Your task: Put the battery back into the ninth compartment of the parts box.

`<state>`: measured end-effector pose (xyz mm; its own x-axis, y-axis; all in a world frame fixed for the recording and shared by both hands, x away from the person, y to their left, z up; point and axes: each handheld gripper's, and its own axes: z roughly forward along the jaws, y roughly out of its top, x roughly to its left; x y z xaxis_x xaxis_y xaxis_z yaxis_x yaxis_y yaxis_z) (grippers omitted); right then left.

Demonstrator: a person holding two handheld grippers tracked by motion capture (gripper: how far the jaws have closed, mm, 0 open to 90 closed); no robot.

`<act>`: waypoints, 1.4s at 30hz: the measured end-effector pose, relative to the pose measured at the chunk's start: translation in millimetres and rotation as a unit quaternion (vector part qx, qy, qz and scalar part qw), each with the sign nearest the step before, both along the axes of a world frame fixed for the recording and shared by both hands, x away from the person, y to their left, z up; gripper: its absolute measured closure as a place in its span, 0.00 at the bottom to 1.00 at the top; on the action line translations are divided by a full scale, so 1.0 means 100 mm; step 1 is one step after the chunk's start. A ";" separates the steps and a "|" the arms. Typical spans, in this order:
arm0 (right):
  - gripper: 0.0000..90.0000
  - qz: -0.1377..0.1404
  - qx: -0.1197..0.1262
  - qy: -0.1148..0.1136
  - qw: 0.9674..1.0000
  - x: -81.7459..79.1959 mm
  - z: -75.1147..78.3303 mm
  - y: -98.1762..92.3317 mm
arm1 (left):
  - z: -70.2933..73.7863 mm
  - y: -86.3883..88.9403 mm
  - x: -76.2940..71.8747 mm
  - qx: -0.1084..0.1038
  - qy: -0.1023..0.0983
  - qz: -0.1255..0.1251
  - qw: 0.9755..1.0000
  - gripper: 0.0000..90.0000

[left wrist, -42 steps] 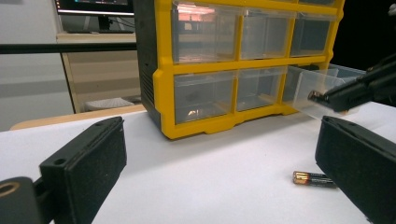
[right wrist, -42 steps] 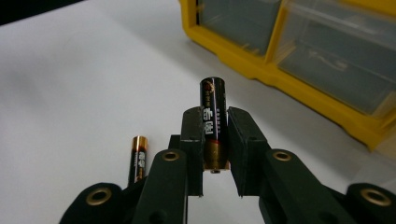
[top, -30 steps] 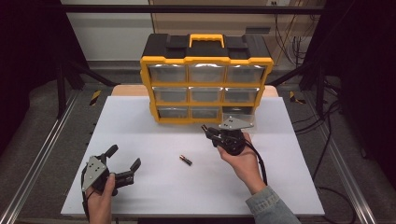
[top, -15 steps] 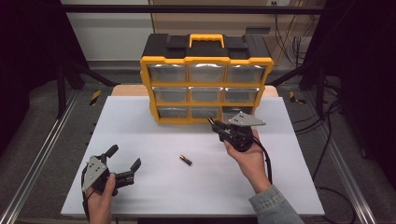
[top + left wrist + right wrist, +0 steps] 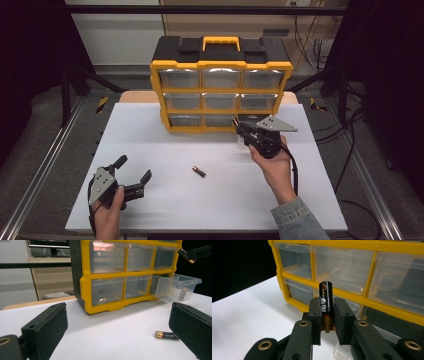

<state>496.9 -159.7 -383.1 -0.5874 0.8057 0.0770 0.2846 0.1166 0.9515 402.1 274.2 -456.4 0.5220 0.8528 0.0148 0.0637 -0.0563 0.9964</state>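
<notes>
Here, a big white table (image 5: 165,150), and at its far edge a yellow and black drawer box (image 5: 221,82) with clear drawers in three rows. Bottom right drawer (image 5: 178,287) pulled out toward the table's right side, one battery (image 5: 183,293) lying inside it.

Next, the right gripper (image 5: 239,128) in a hand, up in the air just in front of the box, near that open drawer. Jaws shut tight on a black battery (image 5: 326,305), pads pressing both its sides. Battery standing up between the pads, top end poking out past the tips, gold band low down.

Then the left gripper (image 5: 134,172) in the other hand, near the table's front left corner. Jaws spread wide apart, nothing between the pads.

Last, the smallest thing: a second loose battery (image 5: 198,172) lying flat on the table, about the middle, between the two grippers and well apart from both. Seen again (image 5: 166,335) close to one wide jaw in the left gripper view.
</notes>
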 end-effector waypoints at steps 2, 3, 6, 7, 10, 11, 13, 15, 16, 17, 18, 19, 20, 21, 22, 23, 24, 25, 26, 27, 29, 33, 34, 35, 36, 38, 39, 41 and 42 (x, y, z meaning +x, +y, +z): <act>0.85 -0.004 0.002 -0.002 1.000 0.00 0.01 -0.02 | 0.00 0.00 0.00 0.001 -0.001 0.000 1.000 0.02; 0.85 -0.006 0.003 -0.004 1.000 0.01 0.01 -0.04 | 0.00 0.00 0.00 0.001 -0.002 0.000 1.000 0.02; 0.85 -0.012 0.007 -0.005 1.000 0.01 0.04 -0.08 | 0.01 0.00 0.00 0.000 -0.002 0.000 1.000 0.02; 0.85 -0.015 0.009 -0.007 1.000 0.01 0.04 -0.10 | 0.01 0.00 0.00 0.001 -0.001 -0.001 1.000 0.02; 0.85 -0.022 0.014 -0.009 1.000 0.02 0.07 -0.18 | 0.00 0.00 0.00 0.001 -0.001 -0.002 1.000 0.02; 0.85 -0.024 0.015 -0.010 1.000 0.03 0.08 -0.20 | 0.00 -0.01 0.00 0.001 -0.001 -0.002 1.000 0.02; 0.85 -0.031 0.017 -0.010 0.999 0.04 0.09 -0.26 | 0.00 -0.01 0.00 0.002 -0.001 -0.002 1.000 0.02; 0.85 -0.034 0.018 -0.011 0.999 0.05 0.09 -0.29 | 0.00 -0.01 0.00 0.002 0.000 -0.002 1.000 0.02; 0.85 -0.041 0.020 -0.010 0.999 0.06 0.09 -0.34 | 0.00 -0.01 0.00 0.001 0.000 -0.002 1.000 0.02; 0.85 -0.044 0.021 -0.010 0.999 0.07 0.09 -0.36 | 0.00 0.00 0.00 0.001 -0.001 -0.001 1.000 0.02; 0.85 -0.047 0.022 -0.010 0.999 0.07 0.09 -0.39 | 0.00 0.00 0.00 0.001 -0.001 -0.001 1.000 0.02; 0.85 -0.049 0.023 -0.009 0.998 0.08 0.09 -0.41 | 0.00 0.00 0.00 0.001 -0.001 -0.001 1.000 0.02; 0.85 -0.052 0.024 -0.009 0.998 0.08 0.09 -0.42 | 0.00 0.00 0.00 0.000 -0.001 -0.001 1.000 0.02; 0.85 -0.054 0.024 -0.008 0.998 0.08 0.08 -0.44 | 0.00 0.00 0.00 0.001 -0.001 -0.001 1.000 0.02; 0.85 -0.055 0.023 -0.007 0.998 0.09 0.08 -0.46 | 0.00 0.00 0.00 0.001 -0.001 -0.002 1.000 0.02; 0.85 -0.057 0.023 -0.008 0.998 0.10 0.07 -0.47 | 0.00 -0.01 0.00 0.001 -0.001 -0.003 1.000 0.02; 0.85 -0.059 0.019 -0.007 0.998 0.10 0.06 -0.48 | 0.00 -0.01 0.00 0.001 -0.001 -0.003 1.000 0.02; 0.85 -0.061 0.014 -0.006 0.998 0.11 0.05 -0.48 | 0.00 -0.01 0.00 0.001 -0.001 -0.003 1.000 0.02; 0.85 -0.063 0.012 -0.005 0.998 0.12 0.04 -0.49 | 0.00 0.00 0.00 0.000 -0.001 -0.002 1.000 0.02; 0.85 -0.065 0.009 -0.003 0.998 0.13 0.03 -0.50 | 0.00 0.00 0.00 0.000 -0.002 -0.002 1.000 0.02; 0.85 -0.068 0.005 0.000 0.998 0.14 0.00 -0.52 | 0.01 0.00 0.00 -0.001 -0.002 -0.001 1.000 0.02; 0.85 -0.073 0.000 0.003 0.997 0.15 -0.03 -0.54 | 0.01 0.00 -0.01 -0.001 -0.002 -0.002 1.000 0.02; 0.85 -0.074 -0.002 0.005 0.997 0.16 -0.04 -0.54 | 0.01 0.00 -0.01 -0.001 -0.002 -0.002 1.000 0.02; 0.85 -0.075 -0.003 0.006 0.997 0.16 -0.05 -0.55 | 0.01 0.00 -0.01 -0.002 -0.003 -0.002 1.000 0.02; 0.85 -0.075 -0.007 0.007 0.997 0.17 -0.06 -0.55 | 0.01 0.00 -0.01 -0.002 -0.003 -0.002 1.000 0.02; 0.85 -0.077 -0.010 0.012 0.997 0.18 -0.09 -0.55 | 0.02 0.01 -0.01 -0.003 -0.005 -0.002 1.000 0.02; 0.85 -0.077 -0.013 0.013 0.997 0.18 -0.11 -0.55 | 0.02 0.01 -0.01 -0.003 -0.006 -0.002 1.000 0.02; 0.85 -0.079 -0.018 0.017 0.997 0.19 -0.14 -0.55 | 0.02 0.01 -0.01 -0.003 -0.006 -0.002 1.000 0.02; 0.85 -0.080 -0.020 0.018 0.996 0.19 -0.15 -0.55 | 0.03 0.01 -0.02 -0.004 -0.006 -0.002 1.000 0.02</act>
